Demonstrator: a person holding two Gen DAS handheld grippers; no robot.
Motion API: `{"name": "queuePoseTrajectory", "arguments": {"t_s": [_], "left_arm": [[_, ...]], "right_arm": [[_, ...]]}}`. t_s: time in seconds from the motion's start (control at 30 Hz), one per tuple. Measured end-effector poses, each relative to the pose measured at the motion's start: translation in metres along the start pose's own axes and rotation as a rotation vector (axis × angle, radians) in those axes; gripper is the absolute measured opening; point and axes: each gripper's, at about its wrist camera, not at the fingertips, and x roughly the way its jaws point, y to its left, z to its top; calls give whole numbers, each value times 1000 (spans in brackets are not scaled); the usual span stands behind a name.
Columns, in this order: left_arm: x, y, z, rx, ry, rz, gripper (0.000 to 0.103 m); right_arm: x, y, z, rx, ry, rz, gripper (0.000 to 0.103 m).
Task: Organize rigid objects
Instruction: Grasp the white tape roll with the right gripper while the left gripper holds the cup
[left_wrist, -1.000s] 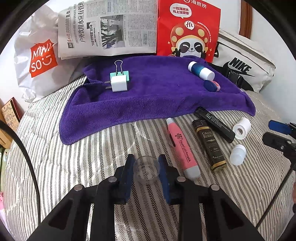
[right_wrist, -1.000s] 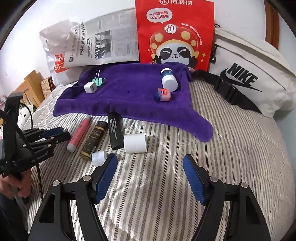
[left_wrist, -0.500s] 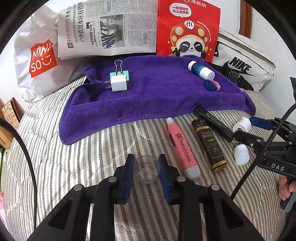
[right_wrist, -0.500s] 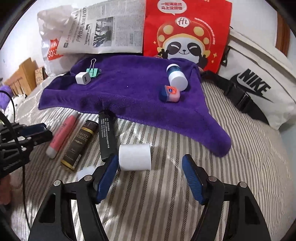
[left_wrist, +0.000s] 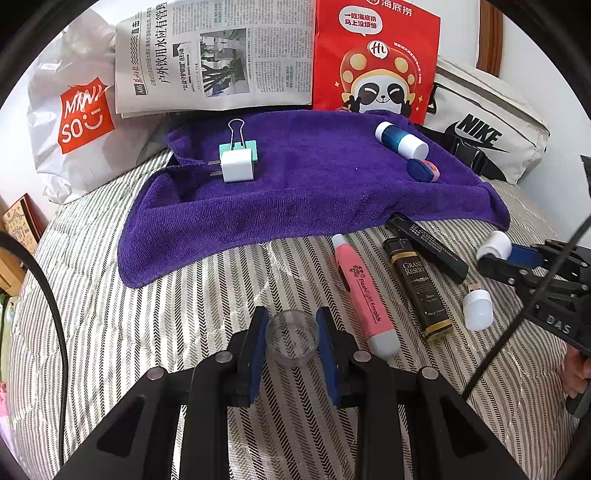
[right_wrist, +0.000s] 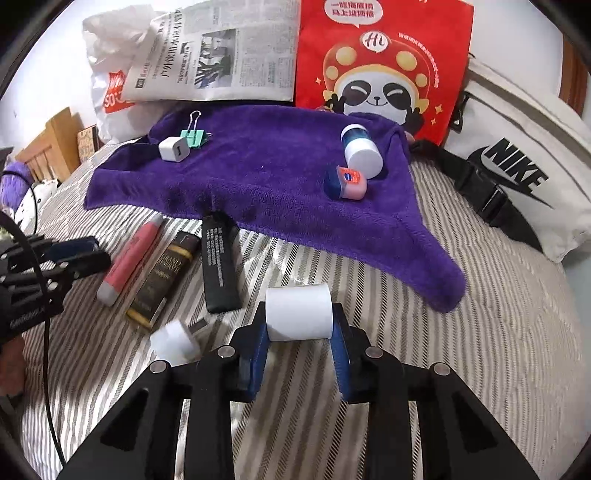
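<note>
a bed with a striped cover (left_wrist: 147, 314) fills the room's foreground, a purple towel (left_wrist: 314, 192) spread toward a newspaper (left_wrist: 214, 55) and red bag (left_wrist: 376, 55) propped against the wall. the left gripper (left_wrist: 291, 339) is clamped on a small clear cup (left_wrist: 291, 341) just in front of the towel's near edge. the right gripper (right_wrist: 298, 325) has just been closing and now pinches a white roll (right_wrist: 298, 312) lying on its side beside a black tube (right_wrist: 219, 266), a lighter (right_wrist: 162, 277) and a pink pen (right_wrist: 131, 258).
</note>
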Motion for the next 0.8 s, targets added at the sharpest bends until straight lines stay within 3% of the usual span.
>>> {"name": "queuePoseTrajectory", "arguments": {"t_s": [0.4, 0.8], "left_arm": [[0, 0, 0, -2, 0, 0, 26], [0, -2, 0, 5, -1, 8, 26]], "right_arm": [[4, -5, -4, 49, -12, 37, 33], [3, -1, -3, 26, -11, 9, 31]]}}
